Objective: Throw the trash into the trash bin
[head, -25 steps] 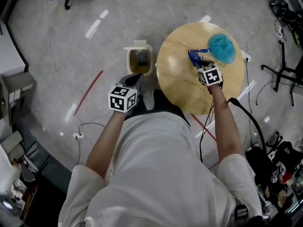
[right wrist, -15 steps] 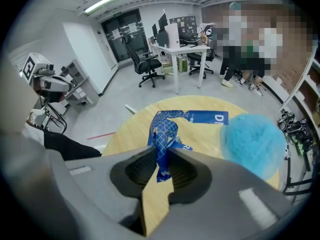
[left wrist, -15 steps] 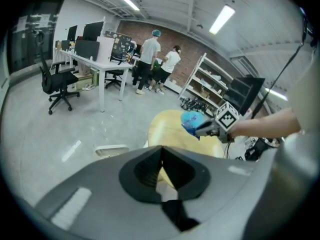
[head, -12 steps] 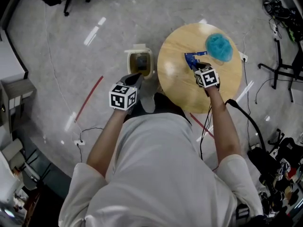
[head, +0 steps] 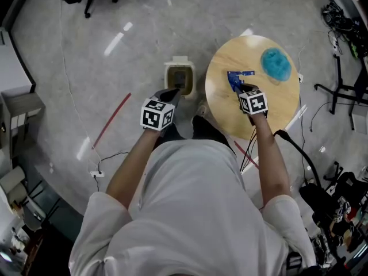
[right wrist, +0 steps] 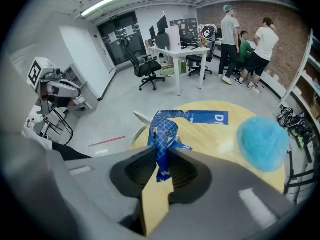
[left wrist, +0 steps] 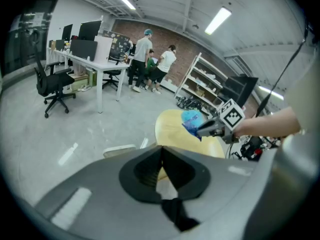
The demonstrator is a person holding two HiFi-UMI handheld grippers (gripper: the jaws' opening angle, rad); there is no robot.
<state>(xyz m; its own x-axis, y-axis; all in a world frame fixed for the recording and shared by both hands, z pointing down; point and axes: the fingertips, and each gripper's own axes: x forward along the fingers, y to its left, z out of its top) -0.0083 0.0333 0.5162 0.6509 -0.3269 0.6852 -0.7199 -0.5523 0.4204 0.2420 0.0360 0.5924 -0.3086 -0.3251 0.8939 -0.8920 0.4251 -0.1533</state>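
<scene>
A blue printed wrapper (right wrist: 165, 129) is pinched between the jaws of my right gripper (right wrist: 162, 153), and its far end trails over the round wooden table (right wrist: 215, 139). From above, the right gripper (head: 240, 88) holds the wrapper (head: 236, 78) at the table's (head: 270, 105) left part. A fluffy turquoise ball (head: 276, 63) lies at the table's far right, also seen as the ball (right wrist: 263, 143) beyond the jaws. The small beige trash bin (head: 179, 78) stands on the floor left of the table. My left gripper (head: 170, 94) hovers just before the bin, shut and empty (left wrist: 161, 151).
Cables and a red line (head: 112, 119) run across the grey floor. Stands and gear crowd the right edge (head: 345, 85). An office chair (right wrist: 145, 66), desks and several people (right wrist: 245, 34) are farther off in the room.
My right gripper has risen a little with the wrapper and drifted towards the table's left edge. The left gripper has come closer to the bin.
</scene>
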